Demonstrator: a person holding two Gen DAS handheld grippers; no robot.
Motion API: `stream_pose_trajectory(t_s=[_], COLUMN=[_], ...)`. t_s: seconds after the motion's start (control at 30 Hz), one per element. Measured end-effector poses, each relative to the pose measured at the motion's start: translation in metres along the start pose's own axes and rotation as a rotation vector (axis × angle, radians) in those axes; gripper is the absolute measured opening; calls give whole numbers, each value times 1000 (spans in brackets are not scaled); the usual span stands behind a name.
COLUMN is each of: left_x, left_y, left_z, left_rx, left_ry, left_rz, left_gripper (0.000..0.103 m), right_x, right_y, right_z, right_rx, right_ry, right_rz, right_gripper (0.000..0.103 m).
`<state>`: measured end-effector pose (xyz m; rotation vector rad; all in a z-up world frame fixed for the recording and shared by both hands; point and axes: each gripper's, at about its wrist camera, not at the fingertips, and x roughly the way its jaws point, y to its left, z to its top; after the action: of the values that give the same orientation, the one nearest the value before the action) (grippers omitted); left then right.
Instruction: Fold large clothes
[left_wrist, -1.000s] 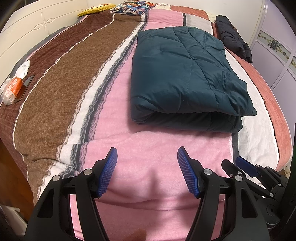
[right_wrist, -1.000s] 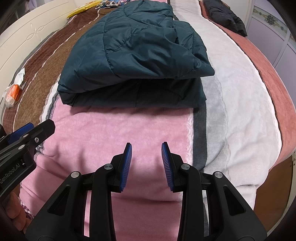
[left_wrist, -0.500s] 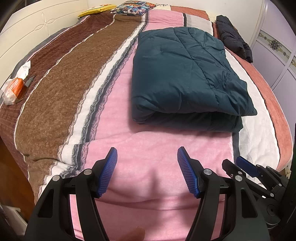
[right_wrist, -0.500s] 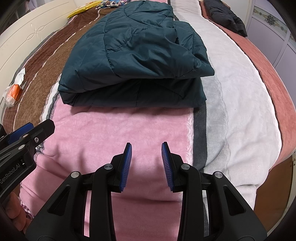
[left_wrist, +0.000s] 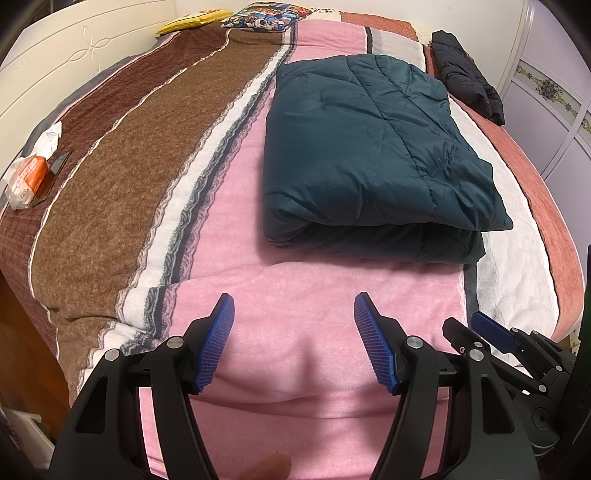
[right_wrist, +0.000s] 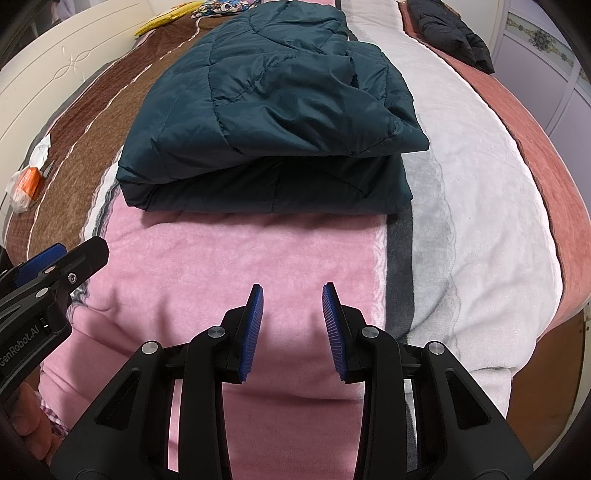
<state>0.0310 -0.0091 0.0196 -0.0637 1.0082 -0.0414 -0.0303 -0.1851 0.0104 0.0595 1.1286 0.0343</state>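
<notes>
I am holding both the left gripper (left_wrist: 293, 341) and the right gripper (right_wrist: 291, 328) released, grasping nothing; the slippery dark teal quilted jacket (left_wrist: 369, 162), folded on the striped fleece blanket (left_wrist: 295, 306), is risking springing open, being puffy.

Bed: a wide bed (left_wrist: 303, 332) under a plush blanket striped lengthwise in brown, white, grey, pink and rust filled the room.
Headboard side: a cream panel with a carved loop ornament (left_wrist: 74, 62) ran along the left.
Wardrobe: pale lilac doors with a floral band (left_wrist: 550, 96) stood at right.
Floor: brown wood (left_wrist: 22, 354) showed at lower left.
Light: warm and even.
</notes>
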Motion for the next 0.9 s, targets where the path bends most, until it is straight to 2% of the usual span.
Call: stream_pose_trajectory(t_s=[0.9], left_x=[0], left_y=[0], left_z=[0], left_rx=[-1], left_ry=[2], left_rz=[2], left_gripper=[66], right_x=[0], right_y=[2], right_z=[-1], right_rx=[2], right_ry=[1], right_rz=[-2], right_gripper=[34])
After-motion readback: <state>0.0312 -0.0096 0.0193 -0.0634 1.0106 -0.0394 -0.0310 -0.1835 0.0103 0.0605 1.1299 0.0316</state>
